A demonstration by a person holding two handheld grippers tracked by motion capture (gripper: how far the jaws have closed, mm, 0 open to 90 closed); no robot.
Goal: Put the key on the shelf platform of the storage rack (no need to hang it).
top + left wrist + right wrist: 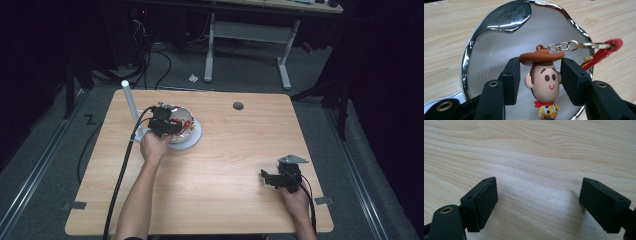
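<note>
Silver bowl (499,50) far left, cowboy keychain (544,85) between left tongs (540,80), barely gapped; right tongs (539,205) wide open, empty, over near-right surface (536,152).

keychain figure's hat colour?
Brown hat, clearest in the left gripper view.

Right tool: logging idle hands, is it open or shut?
Open: the right tool has its jaws spread wide over bare table, nothing between them.

A: What do the tools look like?
B: The left gripper (540,80) has black blocky jaws with small holes and brass-ringed screw eyes; a black cable trails off it.
A: The other?
B: The right gripper (539,202) matches, with a grey three-cornered plate on top. Forearms bare.
</note>
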